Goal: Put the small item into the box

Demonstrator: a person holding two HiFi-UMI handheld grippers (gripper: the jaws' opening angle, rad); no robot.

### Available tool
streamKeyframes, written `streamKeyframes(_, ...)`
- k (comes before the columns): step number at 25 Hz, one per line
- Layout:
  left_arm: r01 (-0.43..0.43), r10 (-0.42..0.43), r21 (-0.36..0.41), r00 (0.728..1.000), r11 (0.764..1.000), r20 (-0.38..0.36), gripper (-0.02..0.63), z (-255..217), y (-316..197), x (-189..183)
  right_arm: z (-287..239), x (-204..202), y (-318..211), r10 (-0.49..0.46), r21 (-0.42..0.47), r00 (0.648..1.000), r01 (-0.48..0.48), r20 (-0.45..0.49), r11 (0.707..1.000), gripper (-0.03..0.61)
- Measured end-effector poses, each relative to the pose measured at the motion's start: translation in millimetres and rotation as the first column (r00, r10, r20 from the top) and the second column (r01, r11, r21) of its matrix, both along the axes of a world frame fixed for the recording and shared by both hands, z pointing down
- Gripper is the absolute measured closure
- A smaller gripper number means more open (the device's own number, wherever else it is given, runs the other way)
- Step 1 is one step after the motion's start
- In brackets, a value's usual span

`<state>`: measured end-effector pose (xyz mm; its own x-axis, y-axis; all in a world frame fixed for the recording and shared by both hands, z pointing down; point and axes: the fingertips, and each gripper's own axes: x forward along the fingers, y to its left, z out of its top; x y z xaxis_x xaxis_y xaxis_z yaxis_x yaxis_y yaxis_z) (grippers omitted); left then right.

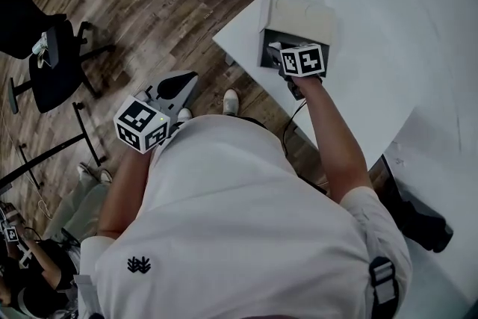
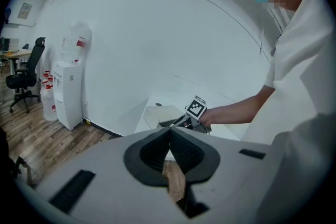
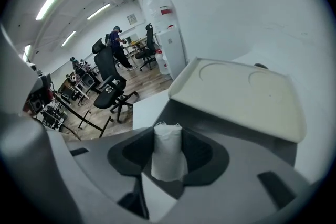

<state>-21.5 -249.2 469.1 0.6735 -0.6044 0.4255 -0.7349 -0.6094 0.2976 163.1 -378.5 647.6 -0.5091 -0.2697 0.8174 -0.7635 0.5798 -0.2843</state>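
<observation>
Seemingly light, soft and crushable, the small white item (image 3: 168,157) is pinched across its body by the right tongs (image 3: 167,138) at the open box (image 1: 297,17); the left tongs (image 2: 169,136) are closed, empty.

Head view: overhead, looking steeply down onto the box (image 1: 299,15). Left gripper view: far back, box well ahead of its jaws. Right gripper view: close, box just beyond jaws. All 3 share it.

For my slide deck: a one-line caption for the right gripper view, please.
Right gripper holds a small white bundle just before an open grey box with cream lid.
</observation>
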Motion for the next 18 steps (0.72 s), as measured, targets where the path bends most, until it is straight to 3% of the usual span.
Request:
streamKeyframes(13, 0.061, -0.06, -0.018, 0.998, 0.998, 0.008, 0.606, -1.3, -5.7, 1.5, 36.3, -6.0, 3.5, -0.082, -0.118, 0.993, 0.072, -0.081, 0.99, 0.413)
streamKeyframes(18, 0.059, -0.059, -0.023, 0.998, 0.998, 0.011, 0.606, 0.6, -7.6, -0.2, 44.1, -6.4, 7.1, -0.08, -0.157, 0.994, 0.069, -0.068, 0.985, 0.408)
